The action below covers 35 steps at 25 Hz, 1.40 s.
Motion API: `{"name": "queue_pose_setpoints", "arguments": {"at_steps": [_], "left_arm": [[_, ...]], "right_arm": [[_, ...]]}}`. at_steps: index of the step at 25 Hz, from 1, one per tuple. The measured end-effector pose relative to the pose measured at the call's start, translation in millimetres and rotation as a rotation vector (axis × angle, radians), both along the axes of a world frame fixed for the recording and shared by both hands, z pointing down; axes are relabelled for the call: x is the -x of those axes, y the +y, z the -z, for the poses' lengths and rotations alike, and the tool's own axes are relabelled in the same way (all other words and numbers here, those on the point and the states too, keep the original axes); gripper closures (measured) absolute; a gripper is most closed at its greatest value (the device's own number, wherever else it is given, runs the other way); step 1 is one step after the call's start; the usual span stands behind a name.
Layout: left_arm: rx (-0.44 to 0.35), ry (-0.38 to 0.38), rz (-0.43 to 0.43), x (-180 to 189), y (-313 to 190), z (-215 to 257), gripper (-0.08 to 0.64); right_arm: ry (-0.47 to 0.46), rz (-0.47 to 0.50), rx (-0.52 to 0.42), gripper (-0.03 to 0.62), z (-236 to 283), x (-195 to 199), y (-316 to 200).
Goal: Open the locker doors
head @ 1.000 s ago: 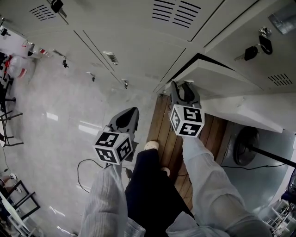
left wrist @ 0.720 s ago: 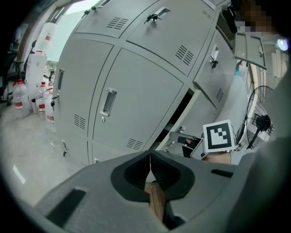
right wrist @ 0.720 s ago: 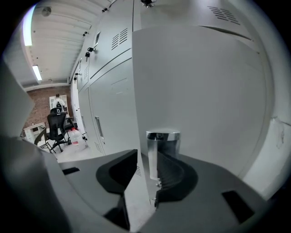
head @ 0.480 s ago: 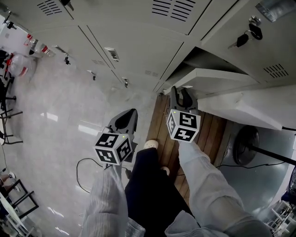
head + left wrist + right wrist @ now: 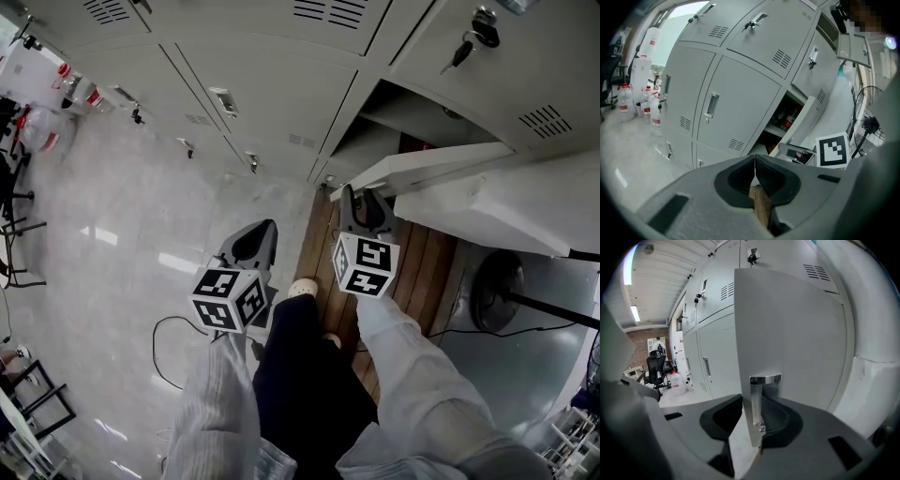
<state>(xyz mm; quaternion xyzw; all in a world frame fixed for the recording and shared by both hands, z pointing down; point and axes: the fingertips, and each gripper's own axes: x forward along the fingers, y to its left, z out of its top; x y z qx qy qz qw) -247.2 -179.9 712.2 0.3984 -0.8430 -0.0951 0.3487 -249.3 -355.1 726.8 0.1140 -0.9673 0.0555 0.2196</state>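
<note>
The left tool (image 5: 257,240) hangs nearest, over the pale glossy floor (image 5: 122,216), its jaws pressed together on nothing. Just right and farther, the right tool (image 5: 362,200) has just been closing its jaws. They clamp the free edge of the grey metal locker door (image 5: 422,167) at its chrome handle (image 5: 765,379). That door stands swung out from the bank of grey metal lockers (image 5: 272,89) beyond.

Holding left tool (image 5: 266,231) forward with jaws pressed together, empty. Gripping locker door (image 5: 427,167) edge with right tool (image 5: 362,199), jaws just closed tighter on it. Reaching ahead with both forearms (image 5: 412,366), tilted downward.
</note>
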Motion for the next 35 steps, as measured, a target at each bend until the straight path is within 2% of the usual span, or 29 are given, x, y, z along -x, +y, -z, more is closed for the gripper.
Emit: {"name": "queue_pose_setpoints", "arguments": {"at_steps": [12,23,35], "left_arm": [[-0.006,-0.009,0.017,-37.9,-0.2,8.9,0.551],[0.0,-0.027,0.025,-76.3,13.3,15.9,0.551],[-0.026,-0.034,-0.017,-122.5,-7.8,28.1,0.551]], "right_arm": [[0.003,0.023,-0.009,0.466,-0.5,-45.4,1.9],[-0.006,-0.009,-0.015,0.456,-0.4,-89.4,-5.4],[0.028,-0.026,-0.019,0.453,-3.0,-146.3,-25.0]]}}
